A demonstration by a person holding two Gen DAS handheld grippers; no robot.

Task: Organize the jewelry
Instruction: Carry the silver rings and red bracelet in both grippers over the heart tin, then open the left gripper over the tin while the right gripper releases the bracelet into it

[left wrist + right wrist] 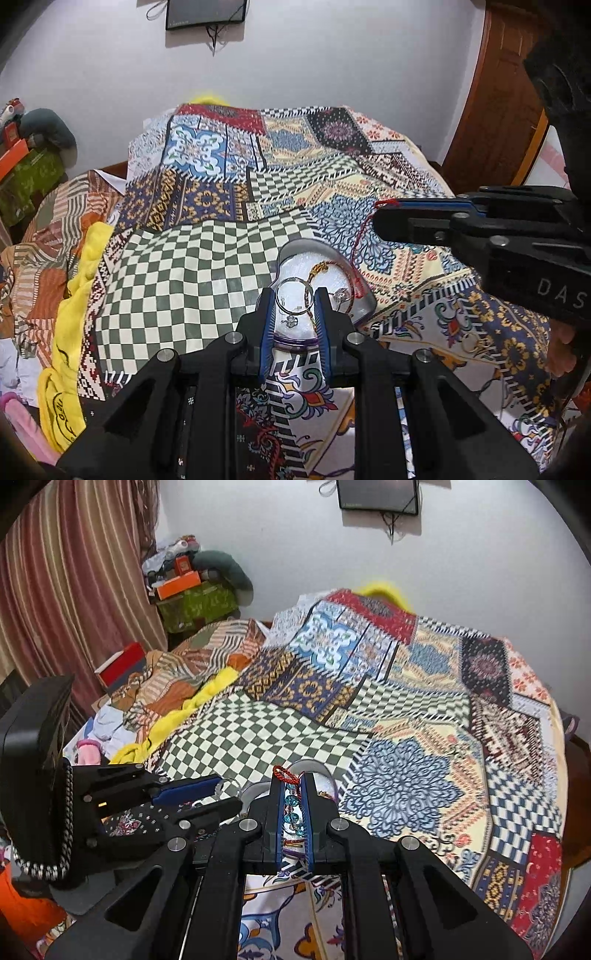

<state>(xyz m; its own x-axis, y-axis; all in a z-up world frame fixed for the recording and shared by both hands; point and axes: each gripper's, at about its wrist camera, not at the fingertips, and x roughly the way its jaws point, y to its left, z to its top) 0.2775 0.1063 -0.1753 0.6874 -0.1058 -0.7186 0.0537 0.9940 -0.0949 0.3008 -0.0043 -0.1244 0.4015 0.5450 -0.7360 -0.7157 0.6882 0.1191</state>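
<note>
A clear heart-shaped box [295, 246] with a purple rim lies on the bedspread, holding a gold chain [320, 266] and small silver pieces. My left gripper [293, 295] hovers just above it, shut on a thin silver hoop [291, 279] that spans its blue pads. From the right, my right gripper [376, 218] reaches over the box with a red cord [356, 251] dangling into it. In the right wrist view, the right gripper [291, 777] is shut on a red-corded bracelet with turquoise beads [293, 806]. The left gripper [225, 794] is beside it, and the box [314, 766] is mostly hidden.
A patchwork bedspread [207, 266] covers the bed. A yellow cloth [79, 295] and piled clothes lie along its left edge. A small gold ring [471, 341] rests on the spread right of the box. A wooden door [491, 122] stands at the right, and the wall lies beyond the bed.
</note>
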